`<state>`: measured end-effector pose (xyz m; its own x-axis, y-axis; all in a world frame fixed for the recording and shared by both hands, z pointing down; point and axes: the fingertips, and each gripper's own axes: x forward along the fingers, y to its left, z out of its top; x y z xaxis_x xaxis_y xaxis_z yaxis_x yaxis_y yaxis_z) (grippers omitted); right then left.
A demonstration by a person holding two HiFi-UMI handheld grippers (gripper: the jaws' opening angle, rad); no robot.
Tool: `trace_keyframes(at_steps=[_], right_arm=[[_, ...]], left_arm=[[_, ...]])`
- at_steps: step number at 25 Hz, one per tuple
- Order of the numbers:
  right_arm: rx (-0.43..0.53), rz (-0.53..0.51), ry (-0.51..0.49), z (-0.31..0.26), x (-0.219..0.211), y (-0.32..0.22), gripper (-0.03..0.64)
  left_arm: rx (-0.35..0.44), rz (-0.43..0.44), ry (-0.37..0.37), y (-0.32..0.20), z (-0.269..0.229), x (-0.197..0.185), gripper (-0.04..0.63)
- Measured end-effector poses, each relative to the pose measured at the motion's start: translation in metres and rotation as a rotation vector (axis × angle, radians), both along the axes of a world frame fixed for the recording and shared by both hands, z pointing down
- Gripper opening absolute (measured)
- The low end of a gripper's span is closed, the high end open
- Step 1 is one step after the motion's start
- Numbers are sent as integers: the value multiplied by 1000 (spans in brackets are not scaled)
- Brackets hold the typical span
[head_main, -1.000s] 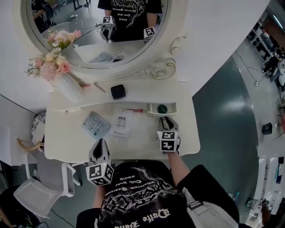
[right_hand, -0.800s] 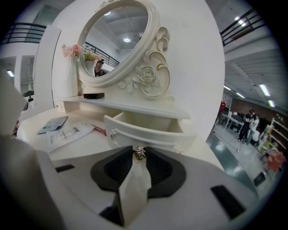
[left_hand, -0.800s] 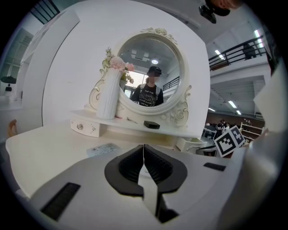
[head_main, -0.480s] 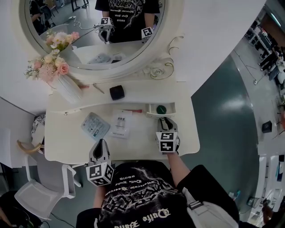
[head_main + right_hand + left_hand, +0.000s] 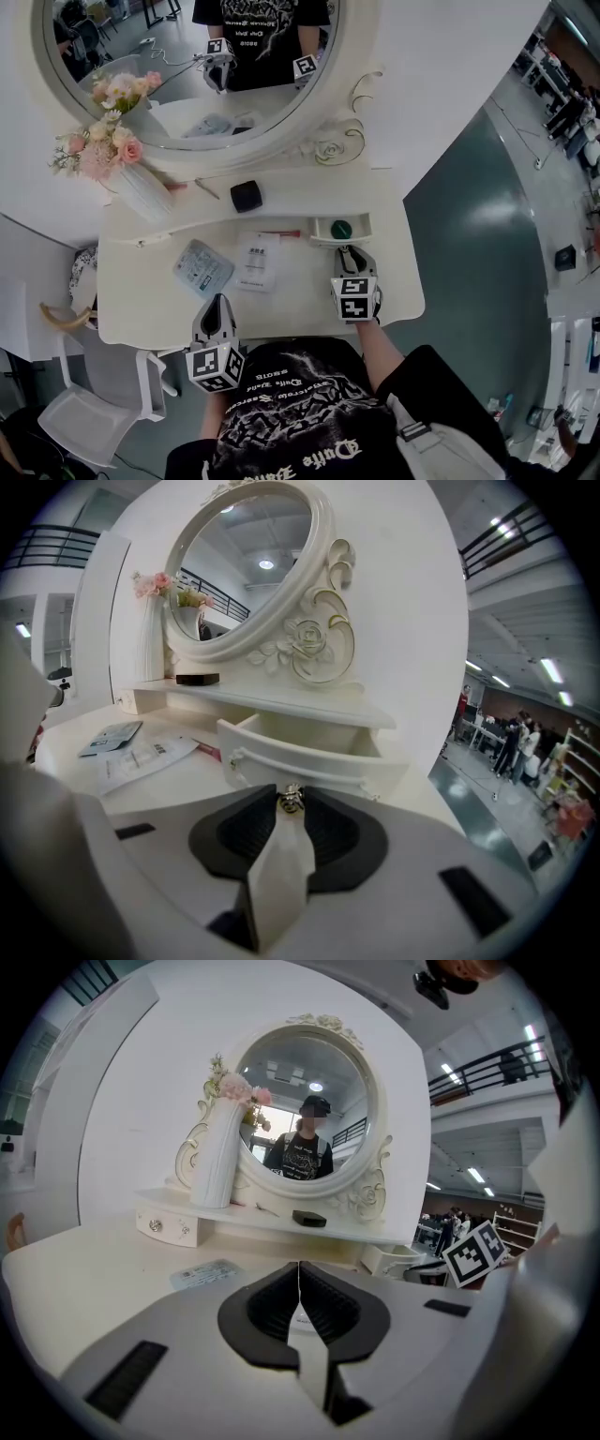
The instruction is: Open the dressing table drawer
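The small right drawer (image 5: pixel 323 232) of the white dressing table (image 5: pixel 141 300) stands pulled out, with a dark green round thing (image 5: pixel 342 228) inside it. My right gripper (image 5: pixel 349 253) is at the drawer front (image 5: pixel 300 757), shut on its small metal knob (image 5: pixel 292 800); in the right gripper view the knob sits pinched between the jaws of that gripper (image 5: pixel 292 810). My left gripper (image 5: pixel 216 306) hovers over the table's front edge, shut with nothing in it; the left gripper view shows its jaws (image 5: pixel 299 1283) closed together. A second small drawer (image 5: pixel 167 1226) at the left is closed.
On the raised shelf stand a white vase of pink flowers (image 5: pixel 141 183) and a black box (image 5: pixel 247 195), below an oval mirror (image 5: pixel 187 66). A grey packet (image 5: pixel 202 267), a paper leaflet (image 5: pixel 256 260) and a red pen (image 5: pixel 279 232) lie on the tabletop. A white chair (image 5: pixel 84 412) stands at the left.
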<state>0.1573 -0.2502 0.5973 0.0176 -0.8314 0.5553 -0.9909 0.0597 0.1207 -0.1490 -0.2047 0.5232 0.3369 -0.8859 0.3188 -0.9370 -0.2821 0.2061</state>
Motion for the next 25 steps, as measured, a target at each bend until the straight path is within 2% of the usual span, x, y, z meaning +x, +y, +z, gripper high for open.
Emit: trace_keyframes(at_steps=[10, 13, 17, 25], right_arm=[[35, 0, -25, 3, 1, 3, 103], [34, 3, -64, 6, 0, 8, 164], [27, -4, -98, 10, -1, 15, 204], [24, -23, -152, 6, -8, 22, 232]], left_arm=[[-7, -9, 8, 0, 1, -1, 17], [-7, -9, 8, 1, 2, -1, 17], [-8, -9, 11, 1, 2, 0, 17], [-8, 12, 19, 2, 2, 6, 17]])
